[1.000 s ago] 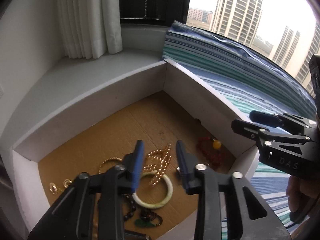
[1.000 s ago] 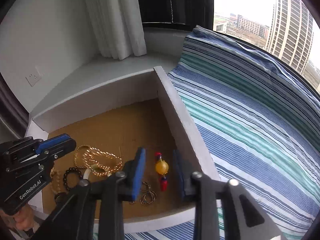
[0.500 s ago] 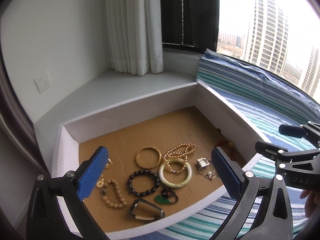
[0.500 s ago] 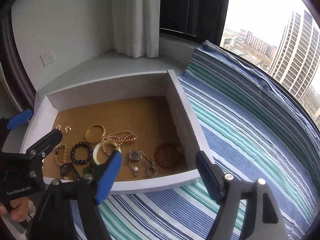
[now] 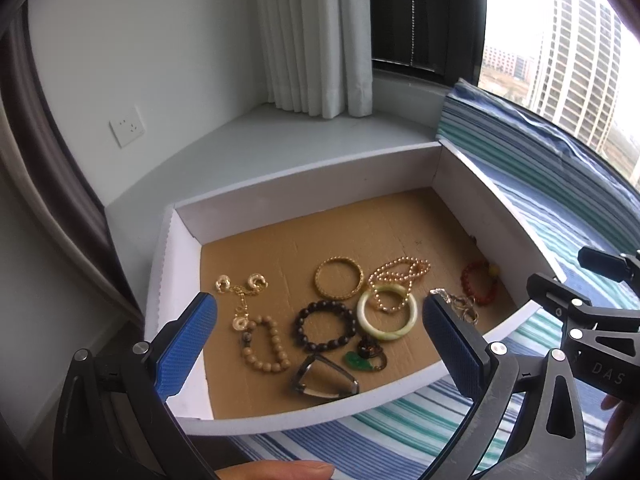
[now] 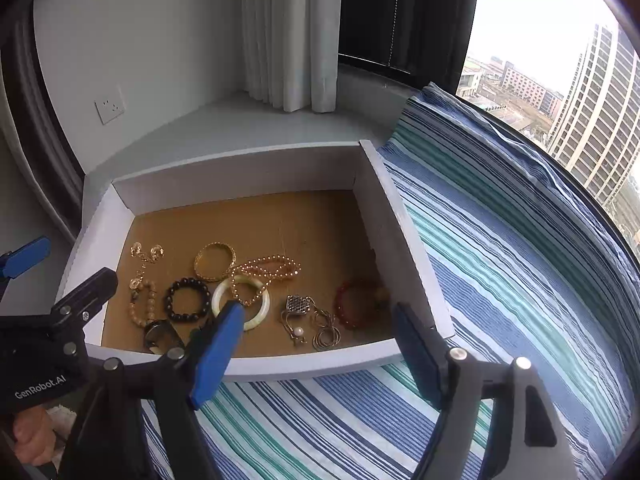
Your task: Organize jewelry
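Observation:
A white foam tray [image 5: 304,184] [image 6: 240,168] with a brown cardboard floor holds several pieces of jewelry: a gold bangle [image 5: 339,278], a jade bangle [image 5: 387,312] [image 6: 241,300], a pearl strand [image 5: 400,272], a dark bead bracelet [image 5: 326,326] [image 6: 188,299], a tan bead bracelet [image 5: 264,344], gold earrings [image 5: 240,284], a red bead bracelet [image 5: 478,282] [image 6: 354,302] and a silver pendant chain [image 6: 298,306]. My left gripper [image 5: 320,344] is open and empty above the tray's near edge. My right gripper [image 6: 320,348] is open and empty above the tray's front wall.
The tray lies on a blue, green and white striped cloth [image 6: 500,280] by a window. A white ledge [image 5: 280,140], a curtain [image 5: 312,32] and a wall socket [image 5: 127,127] are behind it. A thumb [image 5: 280,470] shows at the bottom of the left wrist view.
Both grippers have opened wide and drawn back up out of the tray. The red bracelet and the pearl strand now lie free on the tray floor.

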The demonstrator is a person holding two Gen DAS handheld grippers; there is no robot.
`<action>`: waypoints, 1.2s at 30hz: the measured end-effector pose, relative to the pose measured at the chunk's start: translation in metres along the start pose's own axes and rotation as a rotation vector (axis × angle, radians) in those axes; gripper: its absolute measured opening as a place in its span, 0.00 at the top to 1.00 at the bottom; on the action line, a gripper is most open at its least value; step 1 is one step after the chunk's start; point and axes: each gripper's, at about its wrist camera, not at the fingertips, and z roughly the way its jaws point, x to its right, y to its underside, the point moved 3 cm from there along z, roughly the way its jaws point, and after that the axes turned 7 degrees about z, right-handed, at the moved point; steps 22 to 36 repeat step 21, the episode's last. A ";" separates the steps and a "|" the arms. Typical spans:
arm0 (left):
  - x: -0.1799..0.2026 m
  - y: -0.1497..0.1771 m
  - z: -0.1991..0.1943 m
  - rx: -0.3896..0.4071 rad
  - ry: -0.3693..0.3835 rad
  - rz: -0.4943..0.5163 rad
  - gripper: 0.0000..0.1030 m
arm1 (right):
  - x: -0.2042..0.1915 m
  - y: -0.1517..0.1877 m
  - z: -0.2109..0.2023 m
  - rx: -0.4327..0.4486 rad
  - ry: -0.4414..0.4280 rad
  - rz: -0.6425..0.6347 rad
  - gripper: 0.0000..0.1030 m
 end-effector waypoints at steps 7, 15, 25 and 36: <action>-0.006 0.000 0.005 -0.020 -0.006 -0.026 0.01 | -0.010 0.001 0.005 -0.008 -0.013 -0.008 0.25; -0.007 0.001 0.011 -0.037 0.015 -0.042 0.01 | -0.013 0.002 0.007 -0.004 -0.006 -0.014 0.25; -0.009 0.001 0.008 -0.013 -0.014 -0.048 0.01 | -0.013 0.004 0.008 -0.003 -0.003 -0.017 0.25; -0.009 0.001 0.008 -0.013 -0.014 -0.048 0.01 | -0.013 0.004 0.008 -0.003 -0.003 -0.017 0.25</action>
